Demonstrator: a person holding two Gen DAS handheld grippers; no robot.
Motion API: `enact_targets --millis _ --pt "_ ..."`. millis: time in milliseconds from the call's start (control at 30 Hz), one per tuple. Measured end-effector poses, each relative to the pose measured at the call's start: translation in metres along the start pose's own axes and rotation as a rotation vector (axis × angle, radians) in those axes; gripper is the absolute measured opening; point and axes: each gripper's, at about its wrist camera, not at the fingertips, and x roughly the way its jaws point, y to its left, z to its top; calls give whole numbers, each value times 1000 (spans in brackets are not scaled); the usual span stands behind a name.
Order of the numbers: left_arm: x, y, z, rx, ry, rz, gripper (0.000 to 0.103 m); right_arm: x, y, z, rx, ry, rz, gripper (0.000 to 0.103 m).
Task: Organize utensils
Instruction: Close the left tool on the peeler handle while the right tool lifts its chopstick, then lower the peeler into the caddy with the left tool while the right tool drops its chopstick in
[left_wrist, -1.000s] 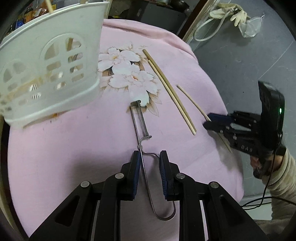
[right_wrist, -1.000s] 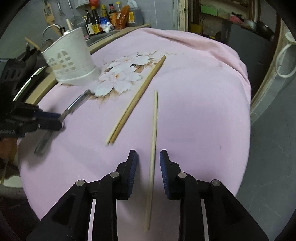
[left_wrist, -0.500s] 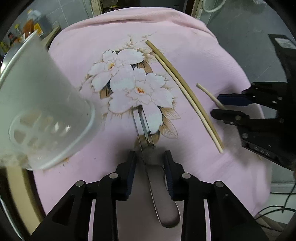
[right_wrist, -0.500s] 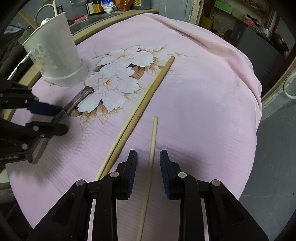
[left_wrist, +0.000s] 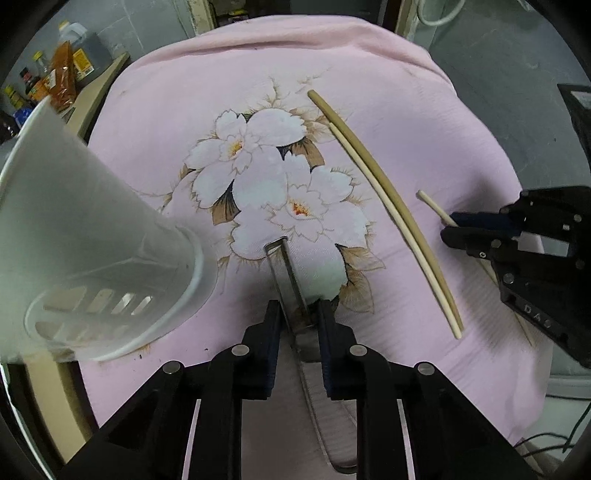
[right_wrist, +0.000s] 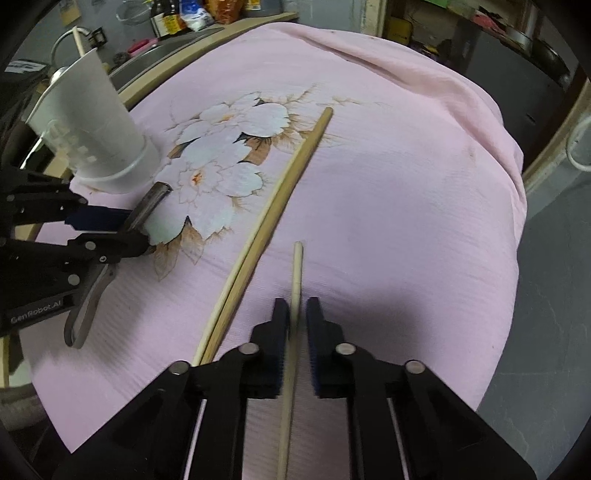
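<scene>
A metal peeler (left_wrist: 284, 266) lies on the pink flowered cloth, its handle running back under my left gripper (left_wrist: 297, 314). The left jaws are closing and their pads meet the peeler's neck; the right wrist view shows the left gripper (right_wrist: 138, 230) clamped across the peeler (right_wrist: 151, 197). My right gripper (right_wrist: 295, 310) is shut on a single pale chopstick (right_wrist: 297, 266) that lies on the cloth. From the left wrist view the right gripper (left_wrist: 448, 225) pinches this chopstick (left_wrist: 432, 203) near its far end. A white slotted utensil holder (left_wrist: 92, 240) stands at the left.
A pair of long chopsticks (left_wrist: 388, 199) lies side by side between the two grippers, and the pair (right_wrist: 280, 192) runs diagonally in the right wrist view. The holder (right_wrist: 92, 122) holds a stick. Bottles stand on a counter beyond the table's left edge (left_wrist: 99, 96). Grey floor lies to the right.
My left gripper slid forward from the peeler's wire handle to its neck and narrowed on it. My right gripper moved up the single chopstick and its jaws came together on it.
</scene>
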Motion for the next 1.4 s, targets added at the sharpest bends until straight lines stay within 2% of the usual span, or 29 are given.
enact_targets --millis 133,233,267,367,433,467,500,533,600,733,833,967,1100,1200,1300,1400 --pt "-12 4 -21 -60 -122 -22 14 -6 -2 -5 22 -48 20 3" --pt "-38 7 -51 -94 -288 -27 13 -24 -7 -24 89 -179 85 3" --pt "-46 4 -60 -98 -350 -9 13 -33 -6 -33 102 -239 106 3" --pt "-70 -3 -86 -112 -542 53 13 -62 4 -58 99 -444 89 3" --pt "-84 -7 -103 -154 -676 90 13 -83 11 -79 135 -618 114 3" --pt "-87 -8 -106 -168 -713 97 13 -88 14 -85 152 -674 118 3" --pt "-92 -9 -112 -189 -765 101 13 -98 17 -96 177 -788 119 3" --pt "-98 -9 -117 -214 -811 110 13 -103 21 -96 184 -844 114 3" --pt "-106 -7 -122 -246 -869 119 13 -113 35 -101 189 -980 57 3" --pt "-131 4 -132 -277 -963 159 13 -130 58 -100 159 -1147 -12 3" --pt "-147 15 -134 -299 -1002 165 13 -141 75 -94 143 -1249 -61 3" --pt "-177 42 -145 -344 -1058 161 13 -155 92 -80 144 -1380 -62 3" --pt "-207 69 -155 -395 -1132 170 13 -166 96 -57 135 -1447 42 3" --pt "-225 95 -163 -459 -1179 179 13 -172 98 -32 134 -1489 190 3" --pt "-234 120 -165 -523 -1198 163 13 -174 100 -10 134 -1507 298 3" --pt "-237 140 -162 -579 -1213 184 13 -174 104 13 127 -1526 351 3"
